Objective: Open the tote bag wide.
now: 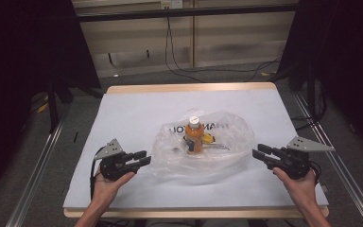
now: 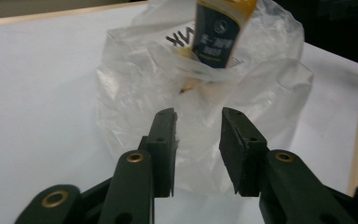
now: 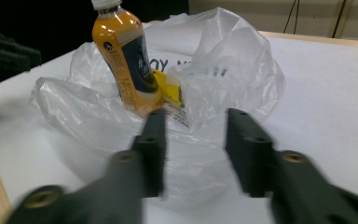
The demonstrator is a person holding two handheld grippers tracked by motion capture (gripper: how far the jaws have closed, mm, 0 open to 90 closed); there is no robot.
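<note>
A crumpled clear plastic bag (image 1: pixel 217 161) lies in the middle of the white table top (image 1: pixel 132 109). An orange drink bottle (image 1: pixel 194 138) with a white cap and dark label stands upright inside it, and a small yellow item (image 3: pixel 168 91) rests at its base. My left gripper (image 1: pixel 146 157) lies just left of the bag, jaws open and pointing at it. My right gripper (image 1: pixel 256 151) sits just right of the bag, also open. In the left gripper view the open jaws (image 2: pixel 198 121) frame the bag (image 2: pixel 135 84) below the bottle (image 2: pixel 216 32). In the right gripper view the open jaws (image 3: pixel 196 119) face the bag (image 3: pixel 233 70) and bottle (image 3: pixel 123 56); nothing is pinched.
The table has a wooden rim (image 1: pixel 189 88) at the far side. Metal rails (image 1: pixel 38 165) run along both sides on the floor. Cables (image 1: pixel 184 71) trail over the floor behind the table. Dark curtains stand at left and right.
</note>
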